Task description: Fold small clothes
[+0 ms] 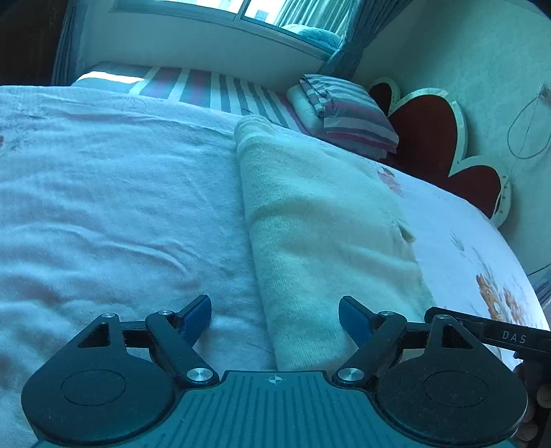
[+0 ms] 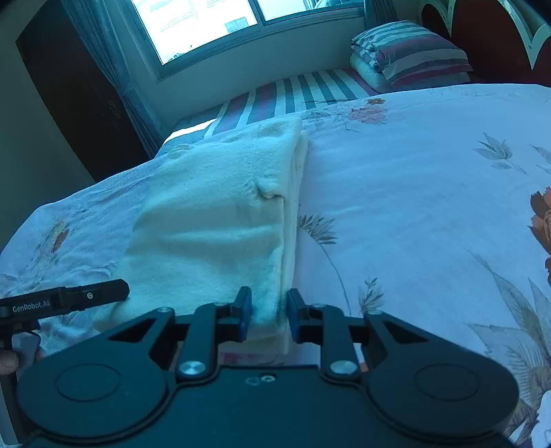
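Note:
A cream knitted garment [image 1: 320, 220] lies folded into a long strip on the floral bedspread [image 1: 103, 193]. My left gripper [image 1: 275, 318] is open, its fingers astride the garment's near left edge, holding nothing. In the right wrist view the same garment [image 2: 213, 220] lies ahead, and my right gripper [image 2: 268, 312] has its jaws narrowed around the garment's near right corner, gripping the stacked layers. The right gripper's body shows at the right edge of the left wrist view [image 1: 489, 332], and the left gripper's body shows at the left of the right wrist view [image 2: 65, 299].
A striped pillow stack [image 1: 347, 113] sits at the bed's head, beside a red flower-shaped headboard [image 1: 430, 138]. A striped sheet [image 1: 206, 89] lies beyond the bedspread. A window [image 2: 220, 20] and dark wardrobe [image 2: 69, 89] stand behind the bed.

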